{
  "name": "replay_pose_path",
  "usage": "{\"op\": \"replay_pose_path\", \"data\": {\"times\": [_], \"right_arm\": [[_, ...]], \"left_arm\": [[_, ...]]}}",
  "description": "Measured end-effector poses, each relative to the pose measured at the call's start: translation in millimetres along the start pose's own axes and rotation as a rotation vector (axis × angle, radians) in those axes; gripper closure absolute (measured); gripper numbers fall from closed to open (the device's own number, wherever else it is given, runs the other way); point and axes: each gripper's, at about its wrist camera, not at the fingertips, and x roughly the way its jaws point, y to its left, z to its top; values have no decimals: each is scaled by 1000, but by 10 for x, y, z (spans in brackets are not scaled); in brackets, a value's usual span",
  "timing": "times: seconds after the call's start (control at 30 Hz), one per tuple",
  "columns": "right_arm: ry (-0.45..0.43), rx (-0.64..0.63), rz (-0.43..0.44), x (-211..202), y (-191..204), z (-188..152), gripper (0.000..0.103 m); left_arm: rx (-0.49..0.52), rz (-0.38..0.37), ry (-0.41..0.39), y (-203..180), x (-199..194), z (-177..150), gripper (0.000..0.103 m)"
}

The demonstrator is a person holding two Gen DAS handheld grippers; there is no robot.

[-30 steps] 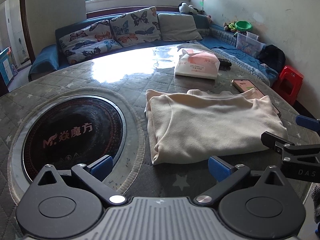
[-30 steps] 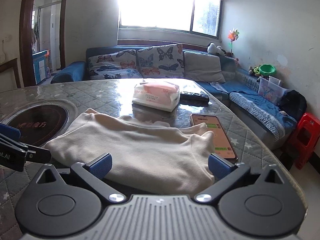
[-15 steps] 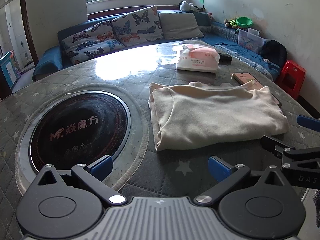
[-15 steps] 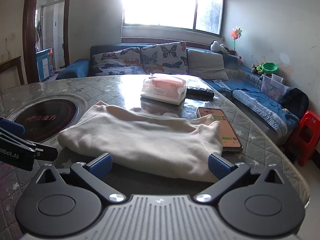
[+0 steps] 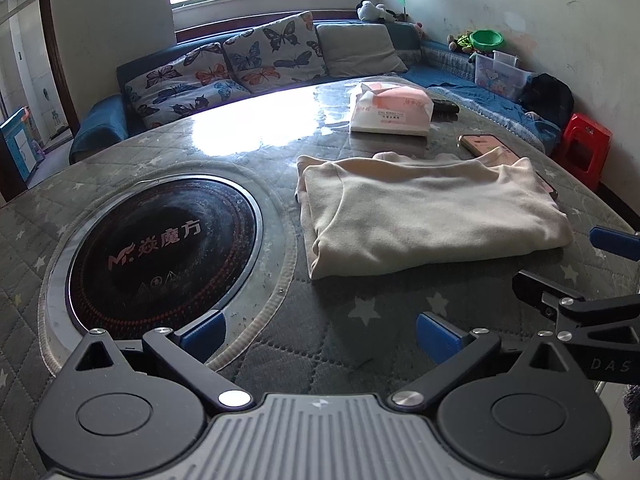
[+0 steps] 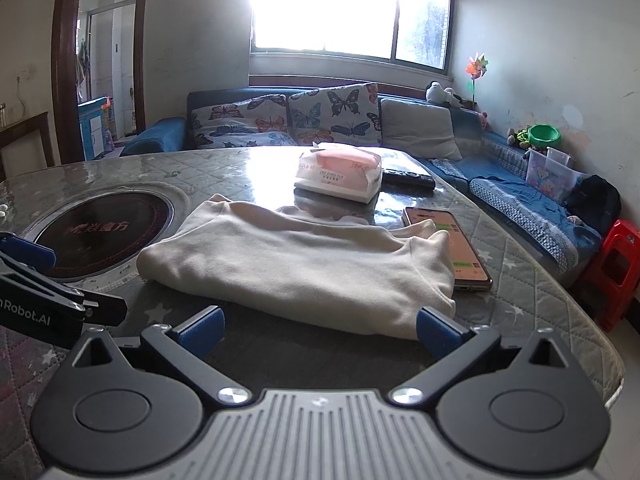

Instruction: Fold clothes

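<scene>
A cream garment (image 5: 428, 216) lies folded into a flat rectangle on the round quilted table (image 5: 248, 148), right of the cooktop. It also shows in the right wrist view (image 6: 304, 264). My left gripper (image 5: 320, 332) is open and empty, hovering over the table short of the garment's near edge. My right gripper (image 6: 320, 326) is open and empty, just short of the garment's near edge. The right gripper also shows at the right edge of the left wrist view (image 5: 576, 272), and the left gripper at the left edge of the right wrist view (image 6: 52, 280).
A black round cooktop (image 5: 160, 240) is set into the table at the left. A tissue pack (image 5: 390, 114), a remote (image 6: 408, 178) and a phone (image 6: 450, 246) partly under the garment lie beyond. A sofa (image 6: 280, 124) and a red stool (image 6: 612, 272) stand past the table.
Both grippers have pulled back and up from the folded garment, which now looks smaller and farther. The garment itself has not moved.
</scene>
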Motion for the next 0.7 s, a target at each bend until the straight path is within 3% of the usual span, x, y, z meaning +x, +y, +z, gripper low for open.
{"op": "replay_pose_path", "data": {"times": [0.7], "right_arm": [[-15, -3, 4, -148, 46, -84, 0]], "left_arm": [[17, 13, -8, -68, -97, -126, 0]]}}
